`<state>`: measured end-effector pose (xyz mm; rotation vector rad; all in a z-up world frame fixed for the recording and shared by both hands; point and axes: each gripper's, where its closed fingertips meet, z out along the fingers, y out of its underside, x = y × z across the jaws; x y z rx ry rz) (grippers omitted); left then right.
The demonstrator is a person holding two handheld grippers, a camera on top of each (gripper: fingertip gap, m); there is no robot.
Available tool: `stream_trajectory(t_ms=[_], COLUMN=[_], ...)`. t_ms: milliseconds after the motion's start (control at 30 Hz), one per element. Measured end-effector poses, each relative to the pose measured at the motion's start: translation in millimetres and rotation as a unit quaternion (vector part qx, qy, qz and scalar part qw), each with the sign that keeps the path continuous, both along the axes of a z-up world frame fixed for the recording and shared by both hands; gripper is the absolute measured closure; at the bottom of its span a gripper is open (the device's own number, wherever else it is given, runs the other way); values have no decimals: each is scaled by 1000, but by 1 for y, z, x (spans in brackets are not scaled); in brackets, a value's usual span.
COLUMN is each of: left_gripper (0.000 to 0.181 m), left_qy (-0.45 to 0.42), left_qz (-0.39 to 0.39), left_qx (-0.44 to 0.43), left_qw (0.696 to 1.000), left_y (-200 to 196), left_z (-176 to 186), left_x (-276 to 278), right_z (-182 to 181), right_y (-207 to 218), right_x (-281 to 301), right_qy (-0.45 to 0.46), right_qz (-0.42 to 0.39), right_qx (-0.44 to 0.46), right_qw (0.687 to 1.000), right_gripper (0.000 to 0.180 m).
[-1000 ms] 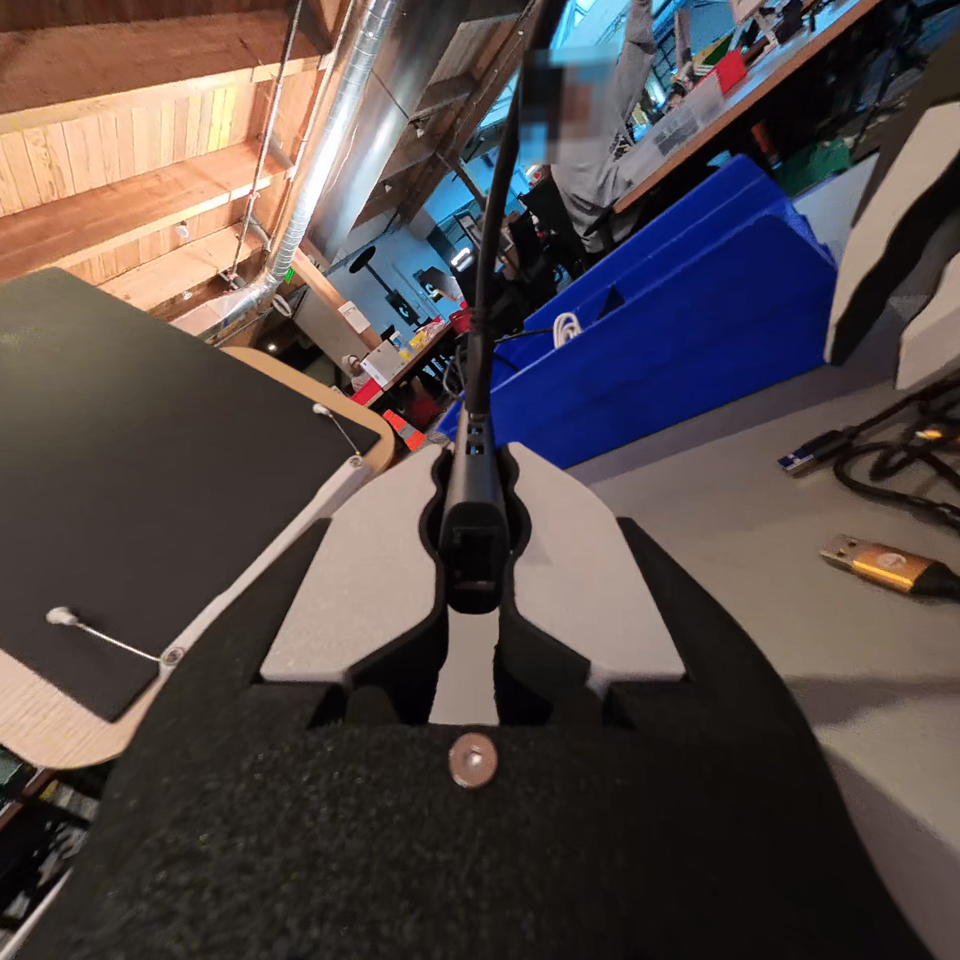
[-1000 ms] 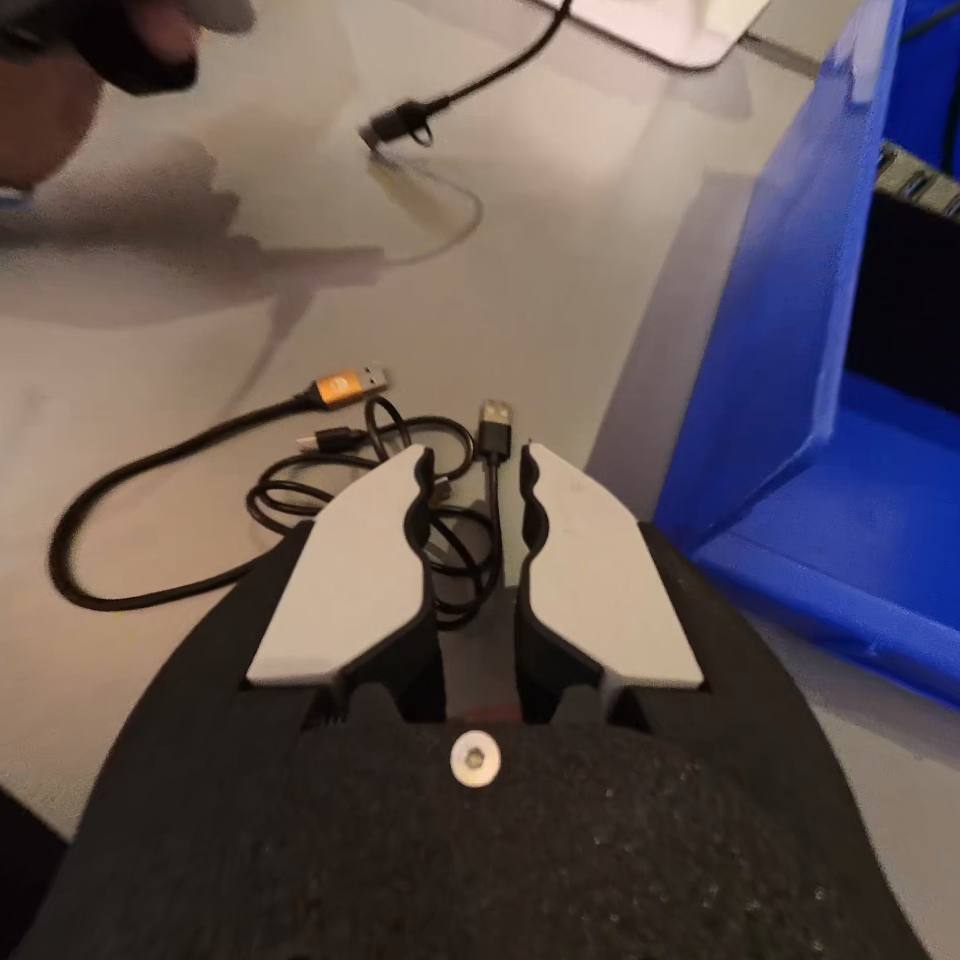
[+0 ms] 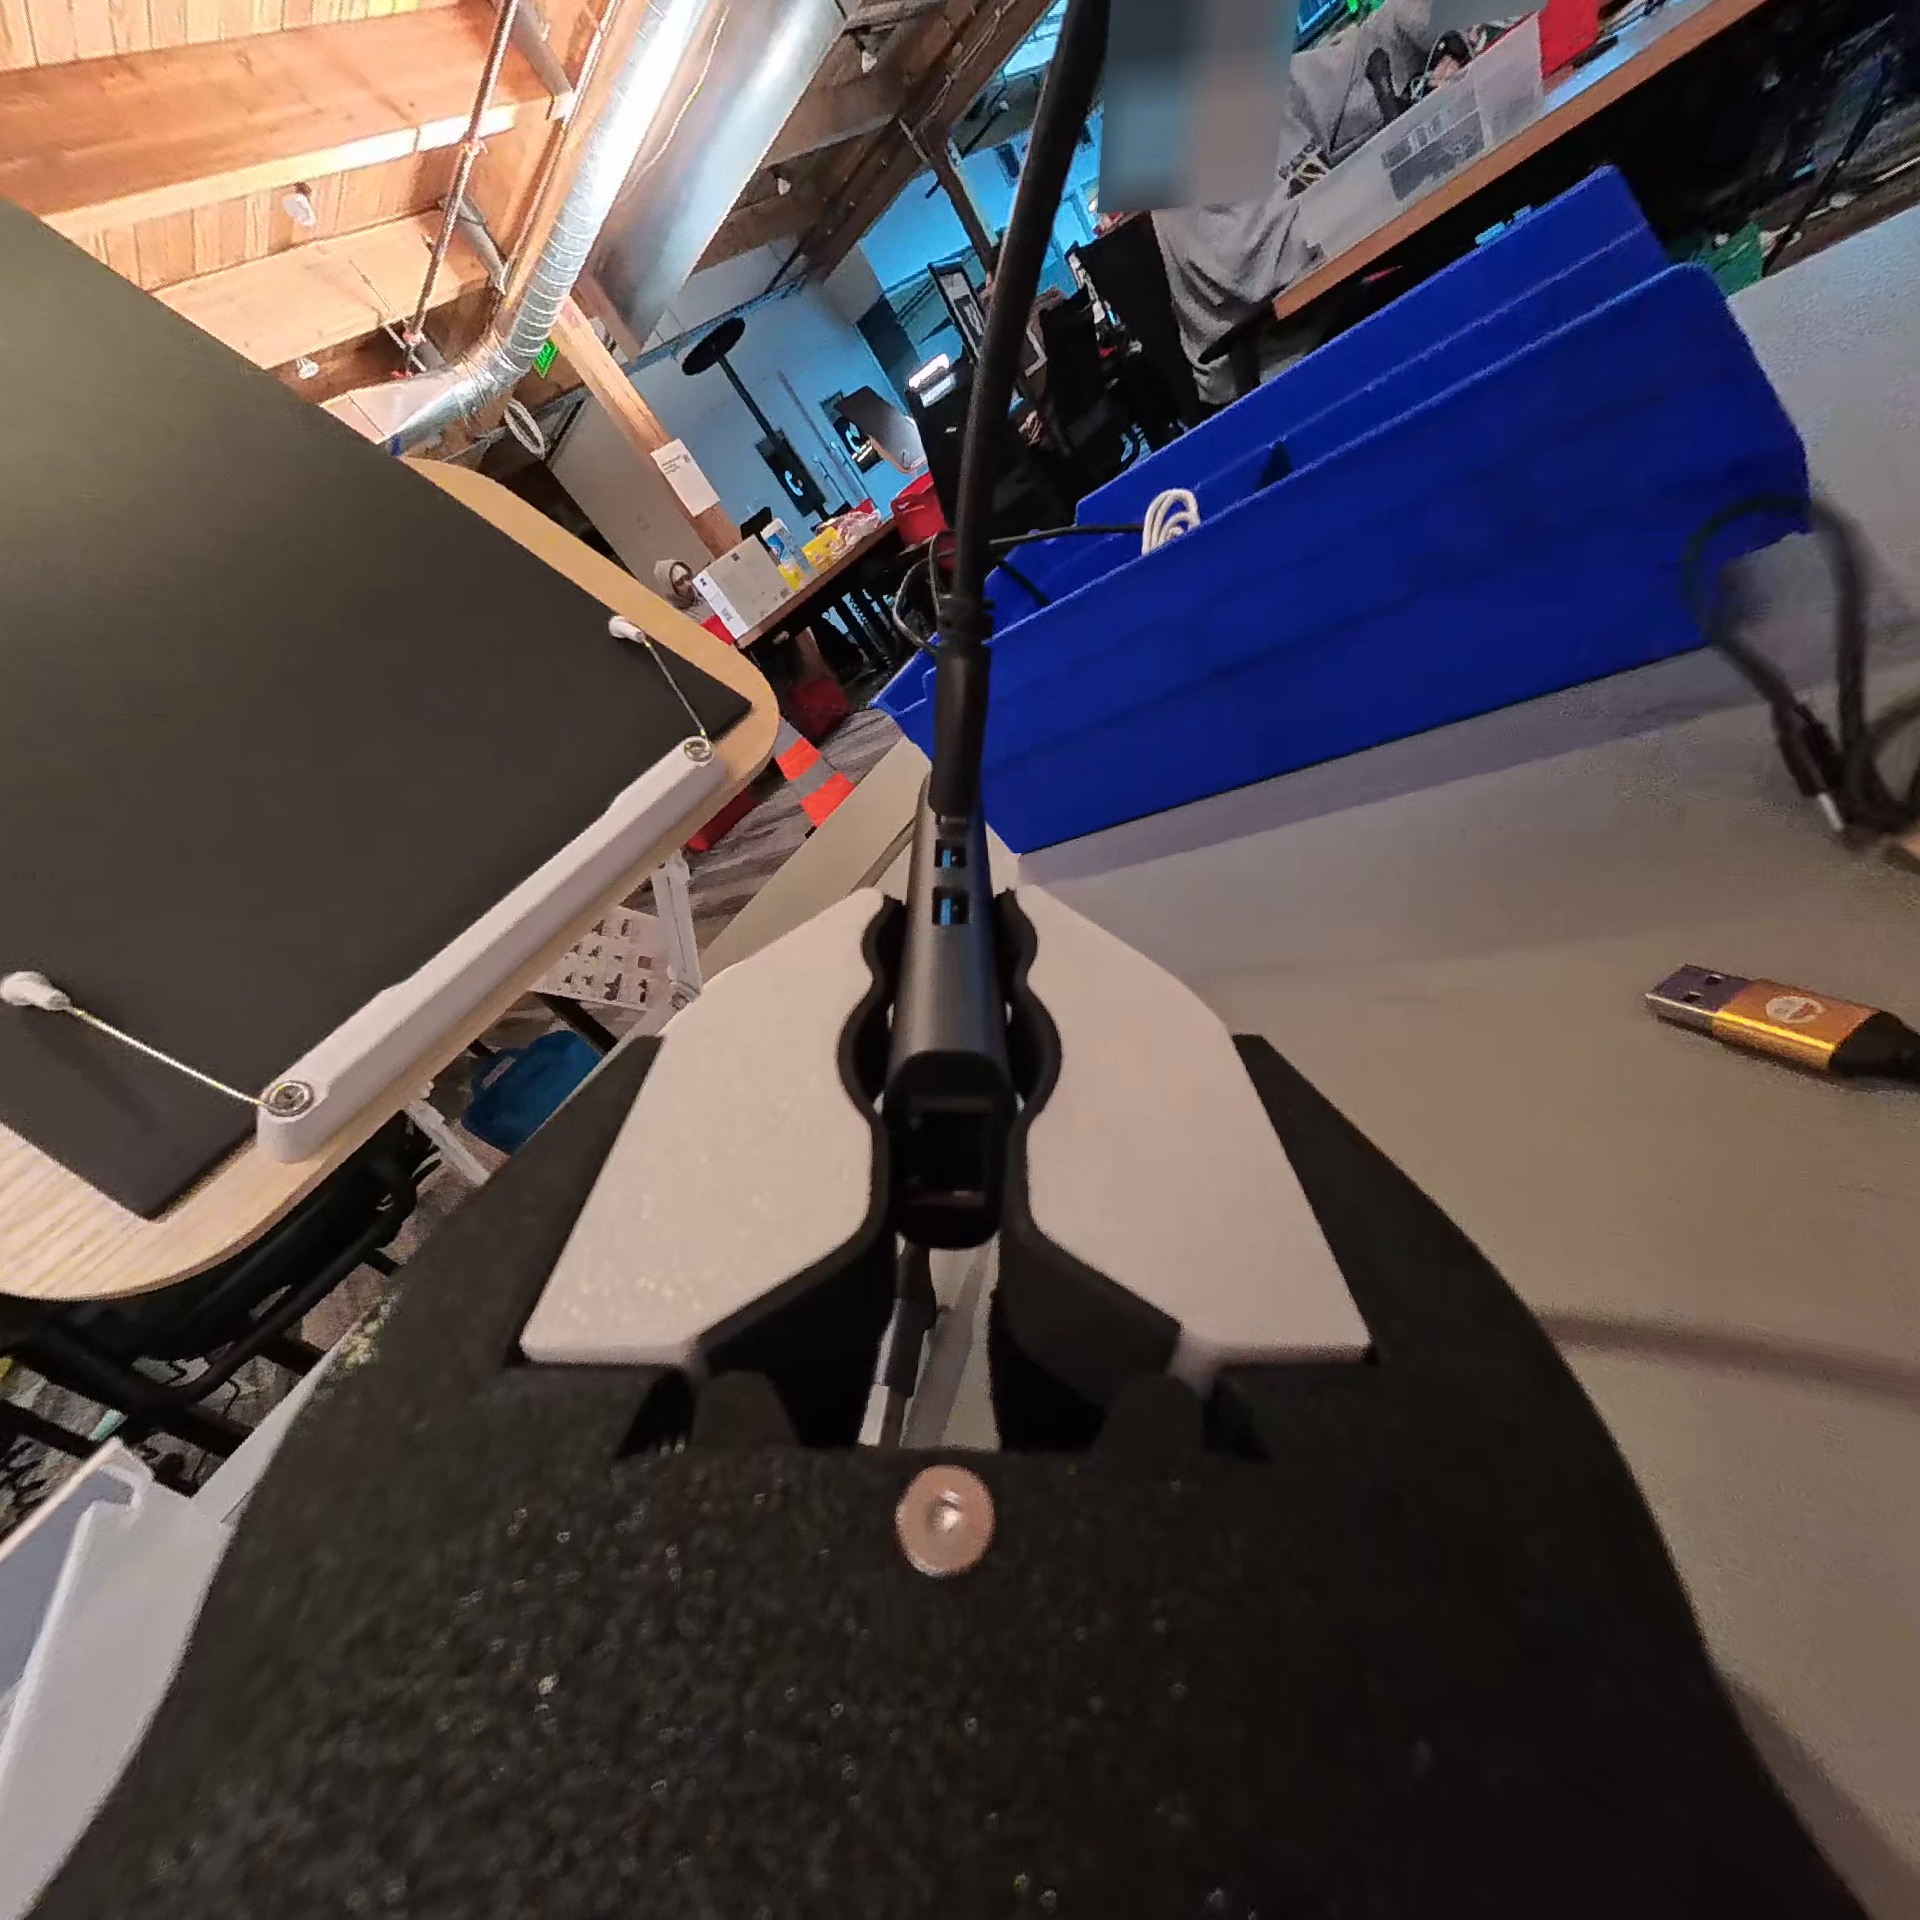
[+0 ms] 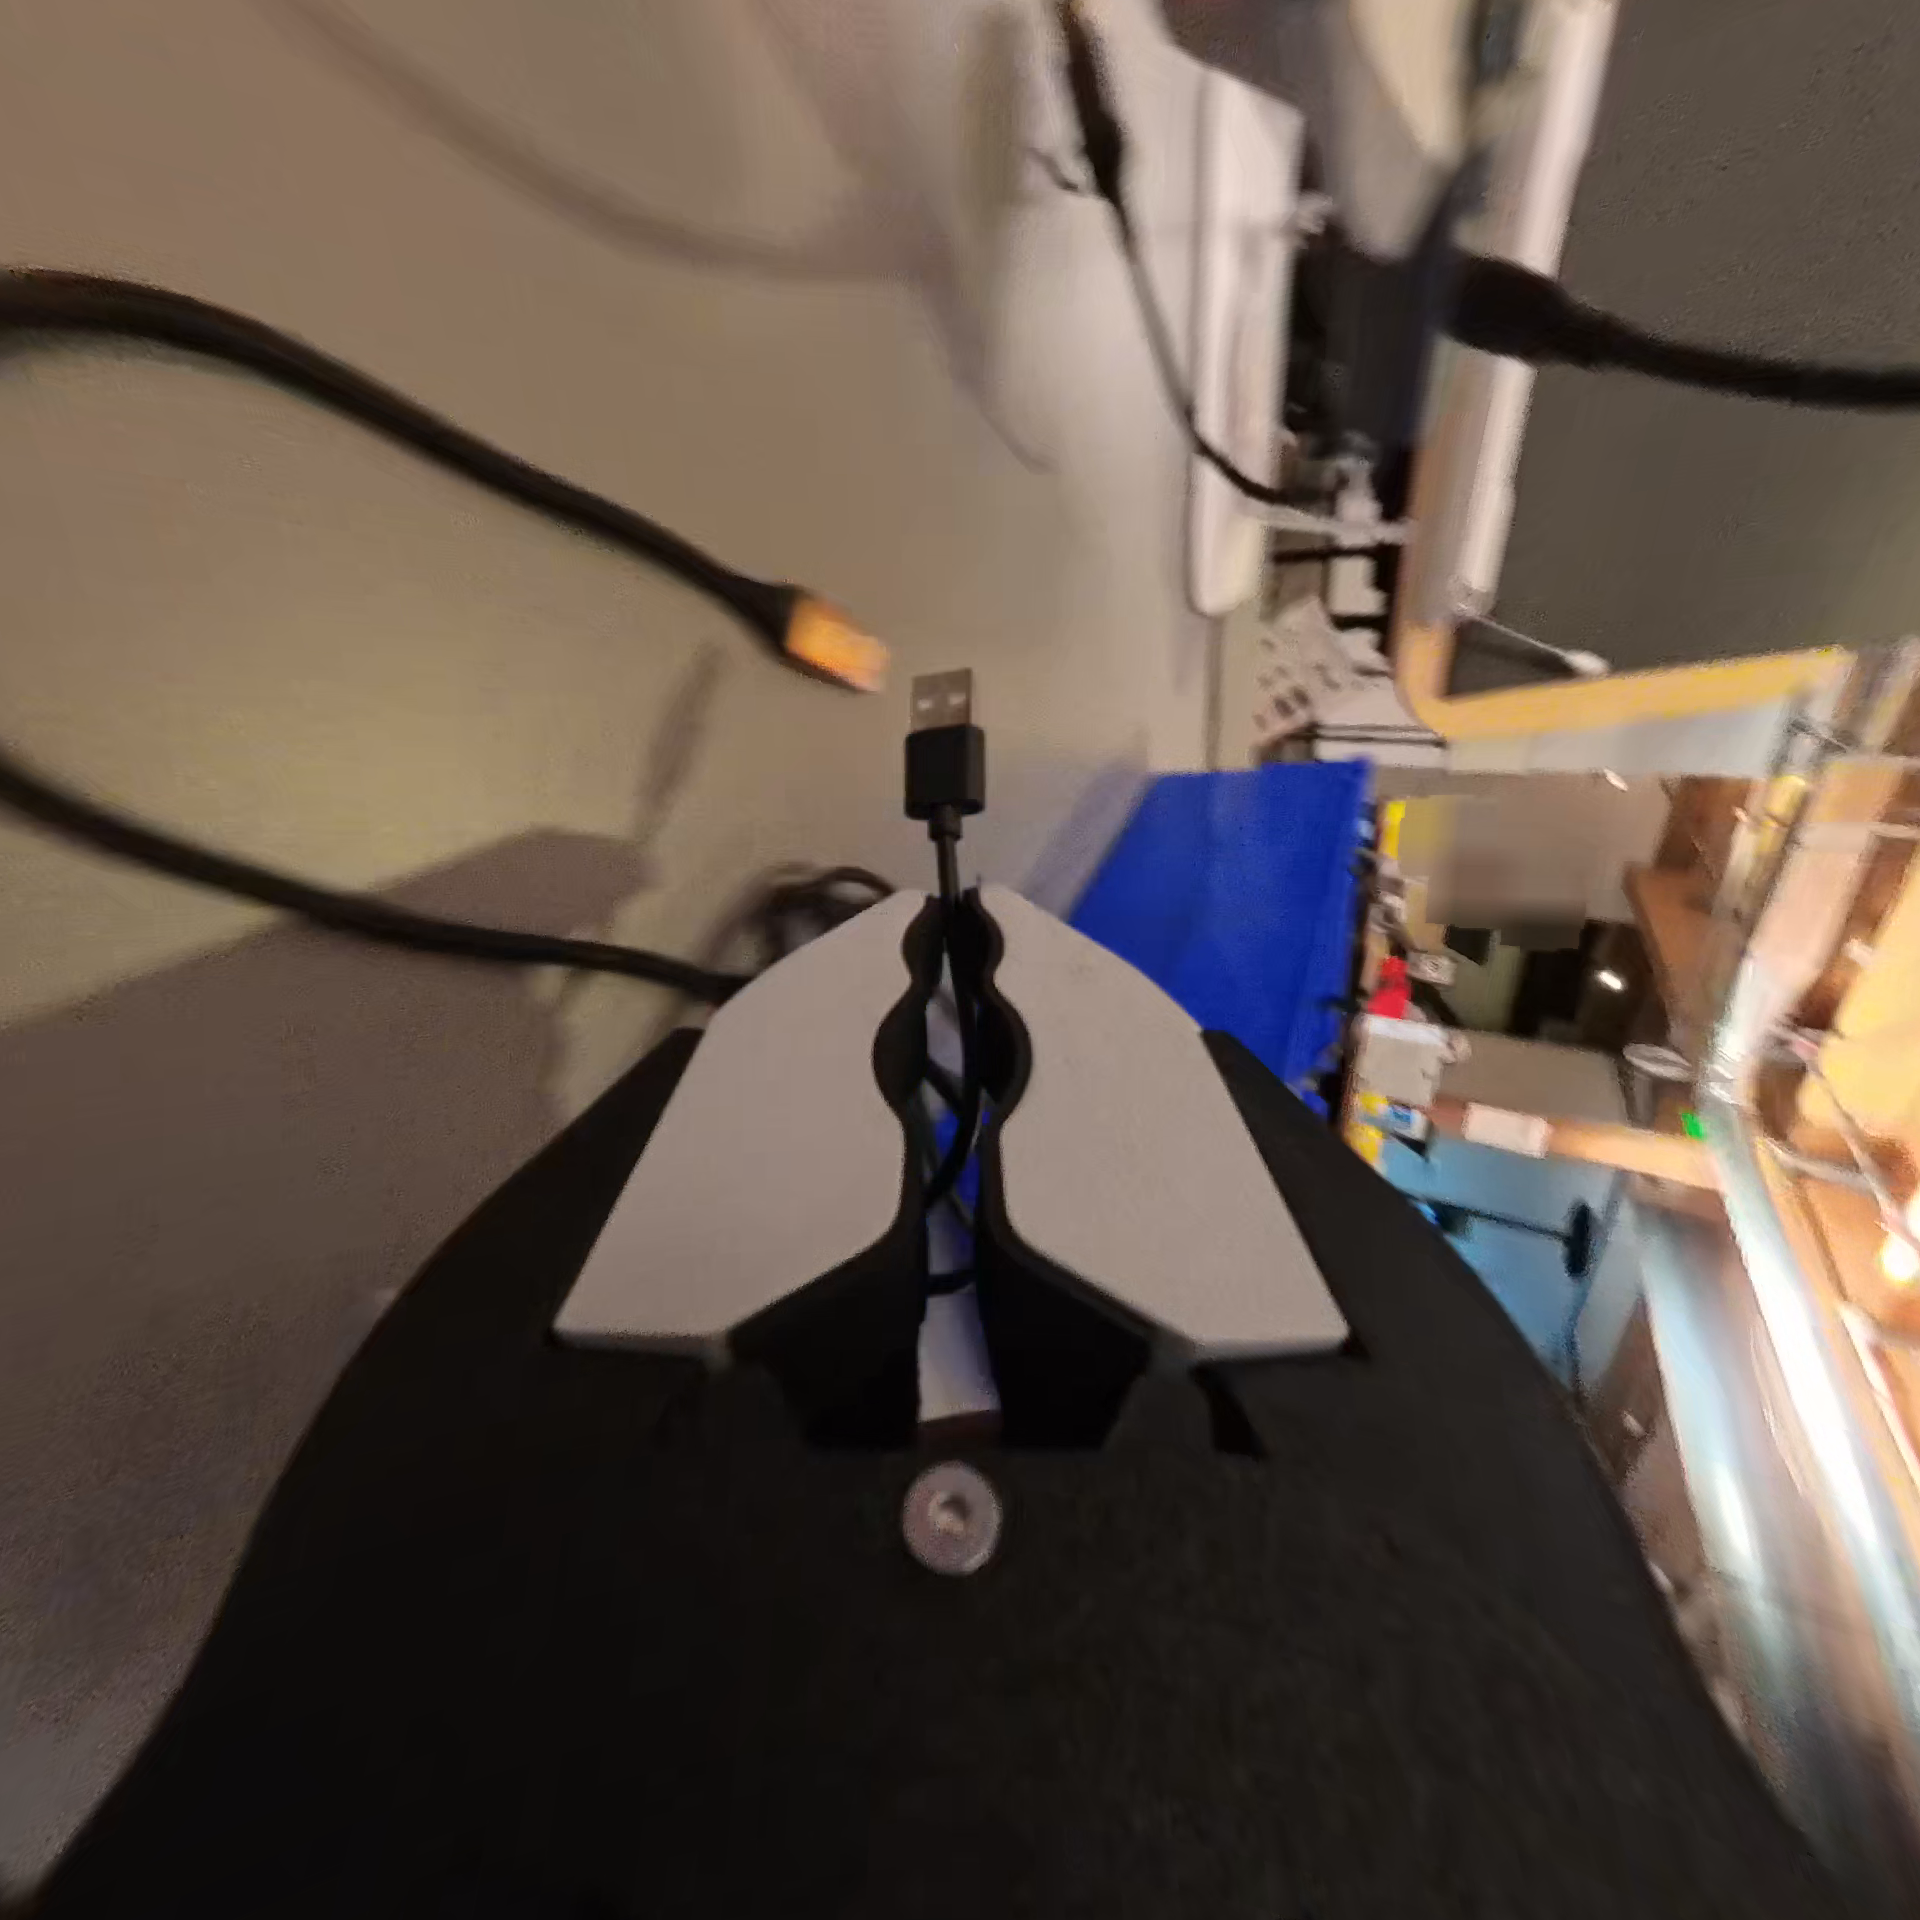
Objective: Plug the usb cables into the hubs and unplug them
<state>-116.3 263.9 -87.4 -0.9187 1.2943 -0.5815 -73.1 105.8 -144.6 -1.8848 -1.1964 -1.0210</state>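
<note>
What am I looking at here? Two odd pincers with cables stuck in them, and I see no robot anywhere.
There is no robot: a person holds two hand-held pincers, each carrying a camera looking along its fingers. In the left view, the left gripper clamps a slim dark USB hub with a black cord running up from it. In the right view, the right gripper pinches a thin black USB cable, plug forward. An orange-shelled USB plug lies on the grey table beside blue plastic bins.

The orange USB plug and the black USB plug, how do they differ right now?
The orange USB plug lies loose on the grey table; the black USB plug is held up off it, its thin cable pinched in the right gripper. The orange plug's cable looks thicker than the black plug's. Both are unplugged, metal ends bare.
</note>
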Motion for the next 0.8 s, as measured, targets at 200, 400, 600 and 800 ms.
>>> stream_trajectory(t_ms=[200, 400, 600, 800], left_gripper=[164, 164, 164, 163], left_qy=[7, 6, 11, 27], left_qz=[-7, -13, -17, -19], left_qx=[-2, -15, -5, 21], left_qw=[1000, 1000, 1000, 999], left_y=[-3, -5, -8, -12], left_z=[-2, -2, -2, -4], left_x=[2, 2, 3, 4], right_z=[-41, -24, -45, -50], right_y=[-38, -45, -34, -31], right_x=[-60, -85, -66, -68], right_qy=[218, 523, 532, 469], right_qz=[3, -20, -24, 0], right_qx=[-123, -210, -240, -217], right_qw=[968, 826, 812, 856], right_gripper=[171, 145, 153, 168])
